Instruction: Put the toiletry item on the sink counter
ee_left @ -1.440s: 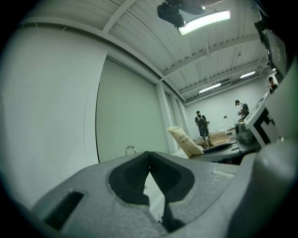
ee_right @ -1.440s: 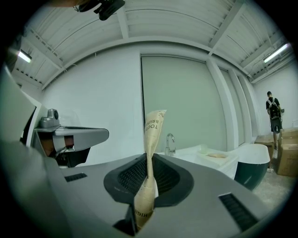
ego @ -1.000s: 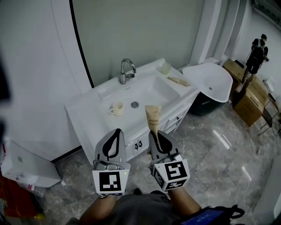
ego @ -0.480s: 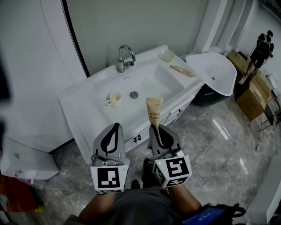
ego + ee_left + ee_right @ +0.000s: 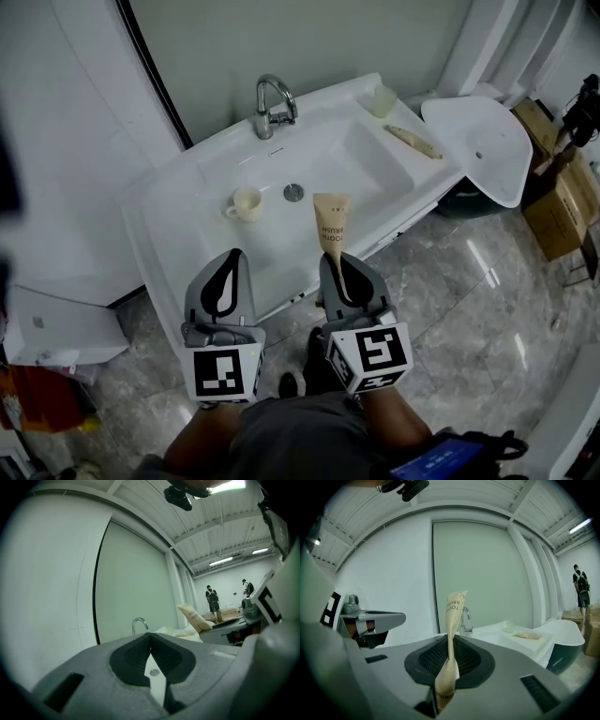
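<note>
Grey plastic, 2 pcs, nearest the person, on the near side of the basin (image 5: 328,161):
- L gripper (image 5: 229,258): jaws pressed together, nothing between them (own view confirms (image 5: 150,639)). Sits off basin's near-left corner, over the counter (image 5: 169,230) front edge.
- R gripper (image 5: 337,261): jaws pinching the lower end of the toothbrush packet (image 5: 329,225), seen edge-on in own view (image 5: 449,654).

Tan paper, 1 pc: toothbrush packet, upright, slightly twisted, dark print along upper part (image 5: 453,611). Held in the air over basin's near rim in head view; not touching counter.

White ceramic, basin w/ contents:
- Mug (image 5: 246,203), cream, upright, handle to the left, in basin's left part.
- Drain (image 5: 293,192), just right of mug, approx. basin centre.
- Faucet (image 5: 272,105), chrome, at basin's far rim, spout curved over basin.

Counter items, right of basin:
- Second packet (image 5: 413,142), tan, lying flat, just past basin's right rim.
- Small cup (image 5: 382,99), pale, at far-right corner beyond basin.

Marble floor (image 5: 459,300), glossy, below and right of basin.
</note>
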`<state>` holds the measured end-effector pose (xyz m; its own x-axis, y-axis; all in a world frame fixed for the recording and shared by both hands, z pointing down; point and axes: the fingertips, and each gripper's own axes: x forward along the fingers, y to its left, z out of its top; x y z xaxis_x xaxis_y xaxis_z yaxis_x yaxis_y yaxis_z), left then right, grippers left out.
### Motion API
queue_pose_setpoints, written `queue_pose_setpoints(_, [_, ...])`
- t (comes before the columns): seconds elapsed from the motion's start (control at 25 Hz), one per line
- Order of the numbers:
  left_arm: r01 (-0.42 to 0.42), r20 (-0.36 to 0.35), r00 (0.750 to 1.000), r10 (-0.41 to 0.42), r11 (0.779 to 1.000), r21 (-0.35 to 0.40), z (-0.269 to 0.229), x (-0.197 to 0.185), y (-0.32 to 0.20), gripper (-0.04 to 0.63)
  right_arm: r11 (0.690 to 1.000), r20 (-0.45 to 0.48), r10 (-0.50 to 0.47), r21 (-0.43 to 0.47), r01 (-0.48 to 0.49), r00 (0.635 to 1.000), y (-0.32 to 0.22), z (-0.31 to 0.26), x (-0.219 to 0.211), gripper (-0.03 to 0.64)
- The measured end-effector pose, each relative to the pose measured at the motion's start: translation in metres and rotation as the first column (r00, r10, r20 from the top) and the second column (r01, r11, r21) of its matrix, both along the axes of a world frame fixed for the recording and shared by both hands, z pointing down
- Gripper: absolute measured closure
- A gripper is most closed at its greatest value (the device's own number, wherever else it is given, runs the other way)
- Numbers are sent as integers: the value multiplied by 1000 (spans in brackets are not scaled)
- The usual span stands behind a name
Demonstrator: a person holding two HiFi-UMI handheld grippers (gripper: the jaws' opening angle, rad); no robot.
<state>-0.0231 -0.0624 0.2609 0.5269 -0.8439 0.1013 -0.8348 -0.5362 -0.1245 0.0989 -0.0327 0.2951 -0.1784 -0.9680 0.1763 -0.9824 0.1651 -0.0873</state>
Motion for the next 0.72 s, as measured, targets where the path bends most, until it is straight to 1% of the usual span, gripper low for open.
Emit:
queue_pose_setpoints(0.16, [21,0,1000,-21,999,29,-13,14,-21,583,1000,0,-26,14,26,1000,-25,-9,12,578])
queue_pose_setpoints(0.36, [68,-4,998,-68,996,56,-29,25,-42,583,997,-4,-66,42,66,998,-54,-24,26,578])
queue_pose_setpoints(0.56, [124,-18,992,-123,990,66,-38,32,-69,581,991,-7,-119,53,119,993,-88,-34,34,578])
queue_pose_setpoints(0.72, [154,-17,988,-154,983,102,-43,31,-65,583,985,-12,-147,91,148,989,-93,-40,35,578])
